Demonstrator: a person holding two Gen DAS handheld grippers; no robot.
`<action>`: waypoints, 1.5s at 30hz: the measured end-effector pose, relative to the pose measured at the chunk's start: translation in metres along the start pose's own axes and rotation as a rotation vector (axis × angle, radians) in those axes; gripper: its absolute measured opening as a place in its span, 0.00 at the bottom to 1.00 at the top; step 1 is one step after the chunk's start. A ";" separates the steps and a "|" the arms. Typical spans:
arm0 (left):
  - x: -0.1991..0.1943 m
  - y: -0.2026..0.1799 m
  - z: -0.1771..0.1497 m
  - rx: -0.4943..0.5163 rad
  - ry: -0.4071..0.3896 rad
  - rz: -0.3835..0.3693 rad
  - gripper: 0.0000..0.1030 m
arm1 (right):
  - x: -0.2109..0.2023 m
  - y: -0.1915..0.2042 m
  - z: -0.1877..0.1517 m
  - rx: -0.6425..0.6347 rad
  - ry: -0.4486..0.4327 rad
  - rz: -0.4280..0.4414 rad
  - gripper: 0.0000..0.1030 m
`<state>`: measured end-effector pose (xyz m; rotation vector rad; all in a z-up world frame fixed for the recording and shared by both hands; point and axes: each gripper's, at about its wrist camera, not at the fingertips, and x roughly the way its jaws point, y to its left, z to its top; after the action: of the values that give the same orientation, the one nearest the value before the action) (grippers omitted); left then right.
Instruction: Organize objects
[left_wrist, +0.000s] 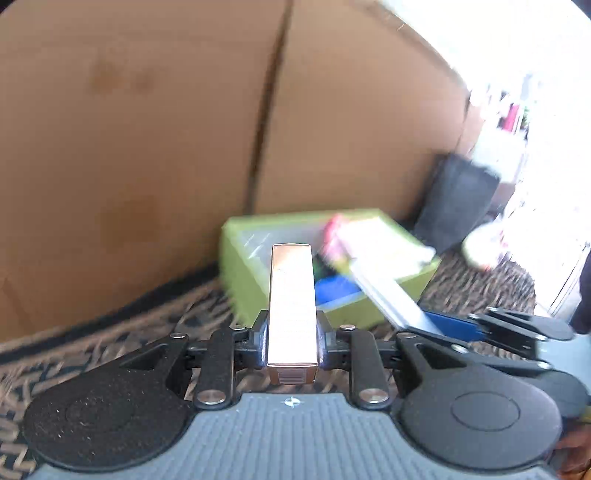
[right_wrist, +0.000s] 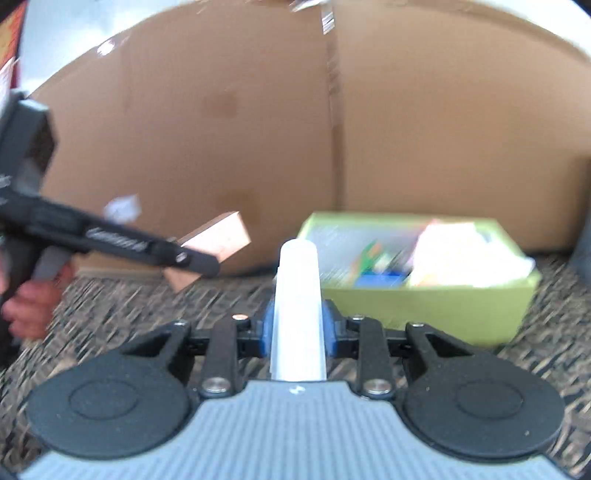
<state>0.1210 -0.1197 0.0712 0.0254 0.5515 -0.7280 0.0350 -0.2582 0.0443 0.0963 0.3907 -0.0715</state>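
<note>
The left gripper (left_wrist: 291, 339) was clamped on a stiff, light-looking box (left_wrist: 291, 306); the right gripper (right_wrist: 297, 332) pinched a smooth, possibly slippery white tube (right_wrist: 298, 314) near its base, green bin (right_wrist: 424, 306) ahead.

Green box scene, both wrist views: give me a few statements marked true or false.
1. The left gripper is shut on a copper-coloured bar. True.
2. The right gripper is empty. False: it is shut on a white tube.
3. The green box sits on patterned carpet. True.
4. The green box is empty. False: blurred items lie inside.
5. A cardboard wall stands behind the box. True.
</note>
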 end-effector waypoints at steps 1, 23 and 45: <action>0.005 -0.008 0.006 0.010 -0.019 0.001 0.25 | 0.003 -0.007 0.008 0.010 -0.018 -0.021 0.26; 0.038 0.005 -0.011 -0.097 -0.135 0.148 0.94 | 0.077 -0.056 -0.007 -0.071 -0.130 -0.221 1.00; -0.042 -0.075 -0.101 -0.040 0.028 0.358 0.98 | -0.074 -0.043 -0.044 0.056 0.089 -0.322 1.00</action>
<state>-0.0001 -0.1287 0.0171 0.0948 0.5695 -0.3683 -0.0536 -0.2927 0.0289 0.0918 0.4911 -0.3968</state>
